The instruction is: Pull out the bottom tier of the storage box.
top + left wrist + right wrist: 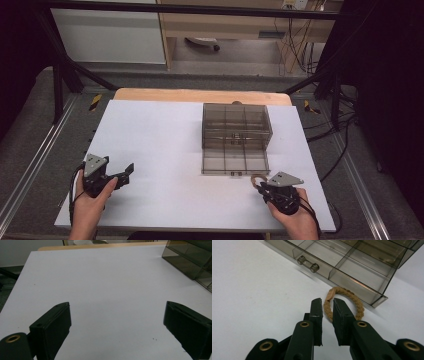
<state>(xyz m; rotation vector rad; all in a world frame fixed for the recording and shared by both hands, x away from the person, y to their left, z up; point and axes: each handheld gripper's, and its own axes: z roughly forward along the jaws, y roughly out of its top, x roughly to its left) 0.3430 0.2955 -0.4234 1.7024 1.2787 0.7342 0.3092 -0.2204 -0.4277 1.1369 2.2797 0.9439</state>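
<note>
Two forearms are seen at the bottom of the high view. The left gripper [122, 176] is held over the white table [165, 145], its jaws spread with nothing between them. The right gripper [259, 184] is held near the front right corner of the smoky plastic drawer box [236, 125], whose lowest drawer [235, 162] is pulled out. The tan braided hair tie [257, 178] is seen at the tip of this gripper, just beside the drawer.

From the left gripper view, the wide jaws are shown over bare table, and the box [192, 261] is seen far at the right.

From the right gripper view, the jaws are nearly pressed together around one side of the hair tie [352, 301], which lies on the table just in front of the drawer [337, 262]. Whether the pads already pinch it cannot be told.
</note>
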